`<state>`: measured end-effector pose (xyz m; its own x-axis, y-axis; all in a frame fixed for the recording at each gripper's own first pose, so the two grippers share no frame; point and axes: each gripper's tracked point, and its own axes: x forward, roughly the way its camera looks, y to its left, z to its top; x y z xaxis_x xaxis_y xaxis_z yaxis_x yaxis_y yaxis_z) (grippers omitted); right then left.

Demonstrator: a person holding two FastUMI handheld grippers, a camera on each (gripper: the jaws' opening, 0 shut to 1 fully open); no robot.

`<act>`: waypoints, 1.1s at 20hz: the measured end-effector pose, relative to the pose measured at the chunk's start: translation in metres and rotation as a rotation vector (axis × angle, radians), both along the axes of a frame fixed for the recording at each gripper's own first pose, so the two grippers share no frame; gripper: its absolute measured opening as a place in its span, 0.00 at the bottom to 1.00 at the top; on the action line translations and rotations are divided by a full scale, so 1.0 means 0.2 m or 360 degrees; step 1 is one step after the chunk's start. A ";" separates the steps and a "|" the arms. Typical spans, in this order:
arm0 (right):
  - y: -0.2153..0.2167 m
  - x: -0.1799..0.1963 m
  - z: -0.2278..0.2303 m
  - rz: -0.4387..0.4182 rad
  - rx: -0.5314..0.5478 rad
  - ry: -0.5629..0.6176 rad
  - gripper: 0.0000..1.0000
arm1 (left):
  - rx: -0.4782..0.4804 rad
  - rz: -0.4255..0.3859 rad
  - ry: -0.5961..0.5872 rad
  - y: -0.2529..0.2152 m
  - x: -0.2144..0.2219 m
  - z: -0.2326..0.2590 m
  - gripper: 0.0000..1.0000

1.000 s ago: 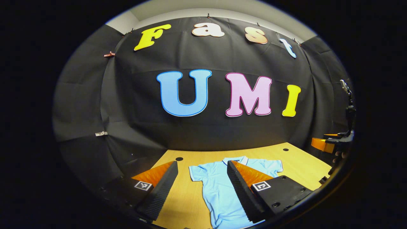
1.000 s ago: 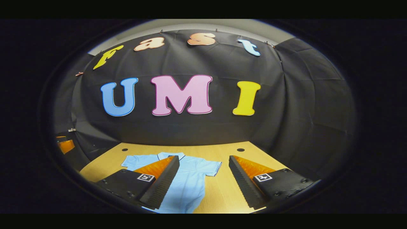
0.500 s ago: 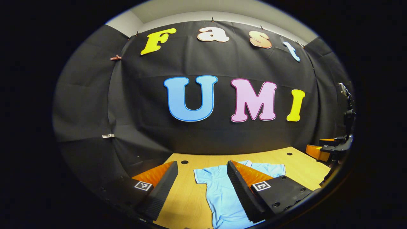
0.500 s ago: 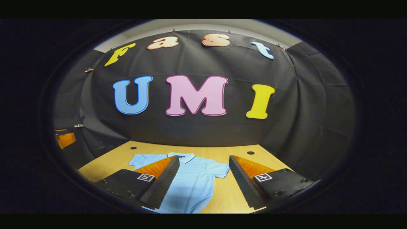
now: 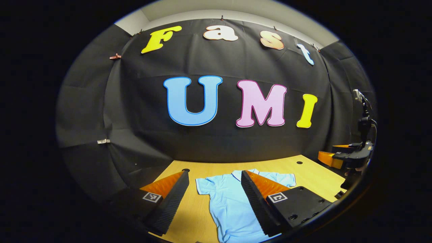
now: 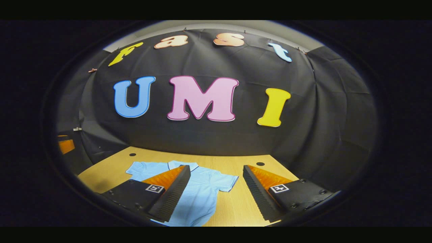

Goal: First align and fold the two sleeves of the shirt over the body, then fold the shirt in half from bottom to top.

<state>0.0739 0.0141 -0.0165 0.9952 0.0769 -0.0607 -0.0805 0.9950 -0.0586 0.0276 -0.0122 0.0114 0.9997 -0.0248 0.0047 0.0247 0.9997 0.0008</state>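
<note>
A light blue polo shirt [image 5: 226,202] lies flat on the wooden table [image 5: 189,216], collar toward the far wall, both short sleeves spread out. My left gripper [image 5: 214,179] hovers open above the shirt's left sleeve and chest, with nothing between its fingers. In the right gripper view the same shirt [image 6: 202,192] lies on the table [image 6: 233,206], and my right gripper [image 6: 216,173] is open above its right sleeve [image 6: 226,184]. The right gripper [image 5: 341,157] also appears at the far right edge of the left gripper view.
The table has small dark holes near its far corners [image 5: 185,169] [image 6: 260,164]. The black cloth wall [image 5: 219,141] stands close behind the table. The other gripper [image 6: 65,145] shows at the left edge of the right gripper view.
Both views have shifted slightly over the last second; the shirt now sits a little to the left in each. Both grippers stay open and the shirt has not moved on the table.
</note>
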 end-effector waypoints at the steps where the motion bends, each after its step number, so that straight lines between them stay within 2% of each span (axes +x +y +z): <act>1: -0.02 0.07 -0.01 -0.0001 0.0007 0.0018 0.98 | 0.0005 0.0003 0.0009 0.00 0.03 0.00 0.99; 4: -0.12 0.37 -0.15 -0.0027 -0.0020 0.0135 0.98 | 0.0014 0.0035 0.0057 -0.03 0.14 -0.04 0.99; 8: -0.29 0.74 -0.50 -0.0089 -0.0036 0.0447 0.98 | 0.0001 0.0094 0.0115 -0.05 0.26 -0.10 0.99; 14: -0.42 1.14 -1.02 -0.0105 -0.0077 0.0816 0.98 | 0.0015 0.0179 0.0257 -0.07 0.38 -0.25 0.99; 18: -0.43 1.30 -1.17 -0.0140 0.0019 0.0920 0.98 | -0.0026 0.0203 0.0338 -0.11 0.43 -0.34 0.99; 19: -0.43 1.31 -1.22 -0.0148 0.0031 0.0968 0.98 | -0.0031 0.0202 0.0351 -0.13 0.45 -0.35 0.99; 21: -0.39 1.30 -1.30 -0.0112 0.0052 0.1042 0.91 | -0.0018 0.0199 0.0362 -0.14 0.46 -0.36 0.99; 22: -0.39 1.29 -1.31 -0.0090 0.0041 0.1056 0.93 | -0.0009 0.0203 0.0362 -0.15 0.49 -0.37 0.99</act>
<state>0.3311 -0.0632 -0.2781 0.7500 0.0352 -0.6605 -0.0390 0.9992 0.0089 0.1253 -0.0424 -0.0619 0.9701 0.1008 -0.2207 -0.1024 0.9947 0.0040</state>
